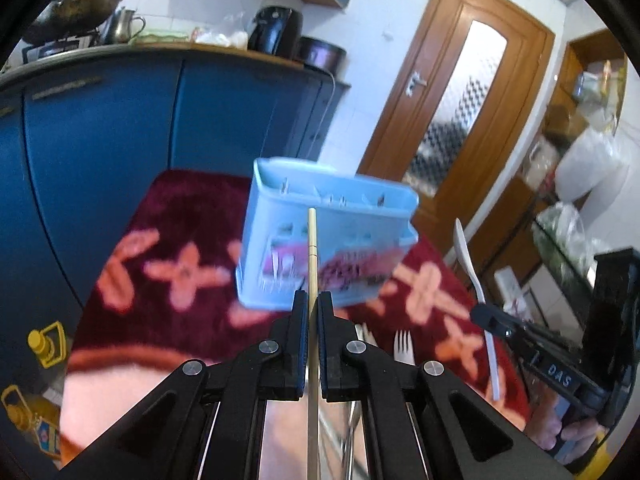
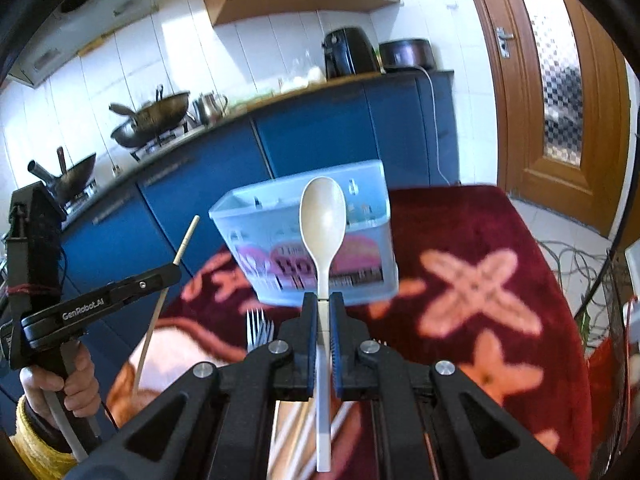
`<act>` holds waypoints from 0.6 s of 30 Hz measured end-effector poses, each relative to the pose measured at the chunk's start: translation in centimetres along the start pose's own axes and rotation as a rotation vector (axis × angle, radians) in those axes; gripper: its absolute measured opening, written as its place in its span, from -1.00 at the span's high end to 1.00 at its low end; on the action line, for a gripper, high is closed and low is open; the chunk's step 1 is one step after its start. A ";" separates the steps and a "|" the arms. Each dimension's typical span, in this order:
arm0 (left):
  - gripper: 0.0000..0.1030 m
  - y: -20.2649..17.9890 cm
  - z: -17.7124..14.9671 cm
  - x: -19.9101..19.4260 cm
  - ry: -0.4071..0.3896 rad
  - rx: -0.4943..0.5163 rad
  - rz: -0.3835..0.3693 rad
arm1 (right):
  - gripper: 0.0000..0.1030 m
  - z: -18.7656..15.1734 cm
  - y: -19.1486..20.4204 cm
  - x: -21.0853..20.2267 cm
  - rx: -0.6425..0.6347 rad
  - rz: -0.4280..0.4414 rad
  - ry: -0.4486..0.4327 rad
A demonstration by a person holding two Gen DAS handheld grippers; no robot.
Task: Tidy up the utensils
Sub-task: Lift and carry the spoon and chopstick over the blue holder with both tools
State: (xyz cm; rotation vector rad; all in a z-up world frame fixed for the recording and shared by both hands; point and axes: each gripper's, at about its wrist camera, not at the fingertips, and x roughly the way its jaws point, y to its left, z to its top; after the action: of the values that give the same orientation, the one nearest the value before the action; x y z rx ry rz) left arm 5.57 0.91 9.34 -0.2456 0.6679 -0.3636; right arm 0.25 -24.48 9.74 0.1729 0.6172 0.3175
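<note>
Left gripper: raised over the table, pointing somewhat downward, jaws clenched on a chopstick that runs lengthwise between the pads, tip reaching up in front of the caddy. Right gripper: likewise raised and angled down, jaws clenched on the handle of a white spoon, bowl uppermost and overlapping the caddy in view. Left view only: the right gripper seen side-on at the right edge with the spoon standing up from it; a white fork lying on the cloth beside the left fingers; yellow bottles low at the left; shelves with bags at the right. Right view only: the left gripper side-on at the left with its chopstick slanting up, the person's hand around its grip and a yellow sleeve below; a metal fork on the cloth; pale sticks under the right gripper, too blurred to name. Both views: wooden door, blue cabinets, woks on the counter. Caddy: pale blue plastic, divided inside, pink label on its front, standing on the dark red flowered cloth beyond both grippers; contents cannot be made out, interior blurred.
</note>
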 end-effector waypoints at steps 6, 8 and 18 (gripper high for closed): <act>0.91 -0.1 3.5 0.1 -0.087 -0.010 -0.011 | 0.85 2.7 -0.3 0.5 0.022 0.025 -0.065; 0.91 -0.4 4.6 0.1 -0.114 -0.006 -0.011 | 0.85 3.6 -0.4 1.0 0.027 0.037 -0.085; 0.91 -1.7 10.2 1.9 -0.265 0.029 0.012 | 0.85 7.6 -1.1 3.8 0.025 0.038 -0.173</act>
State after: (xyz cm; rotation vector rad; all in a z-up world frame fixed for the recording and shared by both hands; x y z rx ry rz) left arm 13.14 -0.30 16.60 -0.2570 0.4033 -0.3221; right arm 7.90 -24.68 13.56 0.2338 0.4471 0.3276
